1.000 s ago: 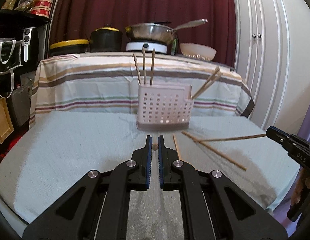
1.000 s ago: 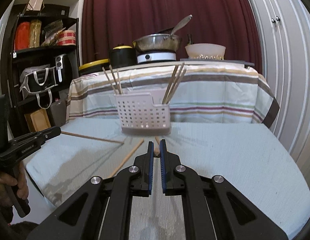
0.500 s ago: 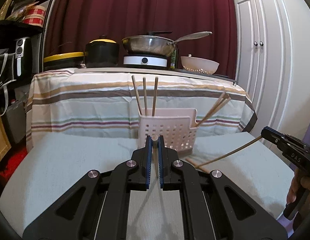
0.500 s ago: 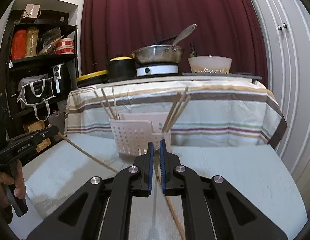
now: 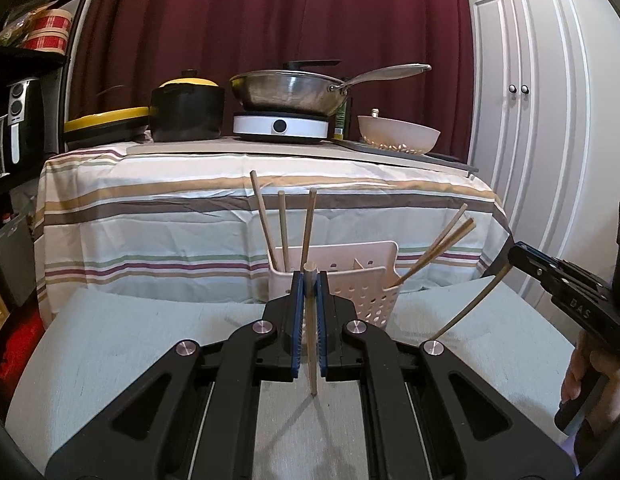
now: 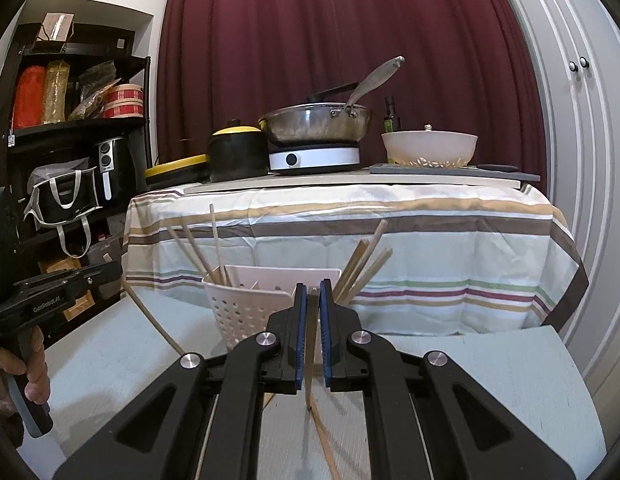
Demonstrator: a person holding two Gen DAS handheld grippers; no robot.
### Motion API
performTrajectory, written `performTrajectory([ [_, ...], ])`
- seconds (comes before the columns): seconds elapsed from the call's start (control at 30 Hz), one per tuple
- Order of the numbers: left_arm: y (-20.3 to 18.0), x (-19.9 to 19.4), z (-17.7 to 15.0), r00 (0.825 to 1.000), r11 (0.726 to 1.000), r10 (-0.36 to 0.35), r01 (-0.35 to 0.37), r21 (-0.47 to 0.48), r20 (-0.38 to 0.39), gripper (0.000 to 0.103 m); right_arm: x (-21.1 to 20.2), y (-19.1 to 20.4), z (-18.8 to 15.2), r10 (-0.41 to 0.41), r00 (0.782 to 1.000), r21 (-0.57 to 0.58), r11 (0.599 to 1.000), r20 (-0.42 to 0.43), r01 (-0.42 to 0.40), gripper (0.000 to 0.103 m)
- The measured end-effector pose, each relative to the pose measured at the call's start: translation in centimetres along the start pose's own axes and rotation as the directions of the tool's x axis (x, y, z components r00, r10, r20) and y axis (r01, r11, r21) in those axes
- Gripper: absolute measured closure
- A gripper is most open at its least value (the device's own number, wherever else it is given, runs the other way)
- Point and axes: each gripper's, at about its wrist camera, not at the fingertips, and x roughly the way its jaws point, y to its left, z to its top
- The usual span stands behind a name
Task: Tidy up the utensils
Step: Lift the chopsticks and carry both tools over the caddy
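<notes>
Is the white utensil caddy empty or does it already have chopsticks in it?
Not empty: the caddy already holds chopsticks standing at both ends.

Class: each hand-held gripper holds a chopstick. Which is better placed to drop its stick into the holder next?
Probably the left hand-held gripper: its chopstick hangs nearly upright before the holder. The right hand-held gripper holds its chopstick slanted.

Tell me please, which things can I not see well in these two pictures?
- Left wrist view: the lower front of the basket is hidden behind the left gripper.
- Left wrist view: the hand on the right gripper is cut off by the picture edge.
- Right wrist view: the lower end of the chopstick in the right gripper runs out of the picture.
- Right wrist view: what the bowl holds is too small to name.
</notes>
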Motion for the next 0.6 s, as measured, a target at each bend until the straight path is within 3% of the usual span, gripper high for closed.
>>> performTrajectory([
  [0.4,-0.1,-0.2,3.0,0.997,0.997,-0.069,0.07,-0.014,0.015,0.097,0.8,0.1,2.1,0.031,0.999,0.014,0.999,-0.006,-0.031,0.096],
  [0.6,-0.8,-1.7,6.0,0.992,0.994,-0.105,0.104,0.011,0.067,0.097,-0.6,0.0,4.7,0.068,0.997,0.03,0.997,0.032,-0.069,0.096],
])
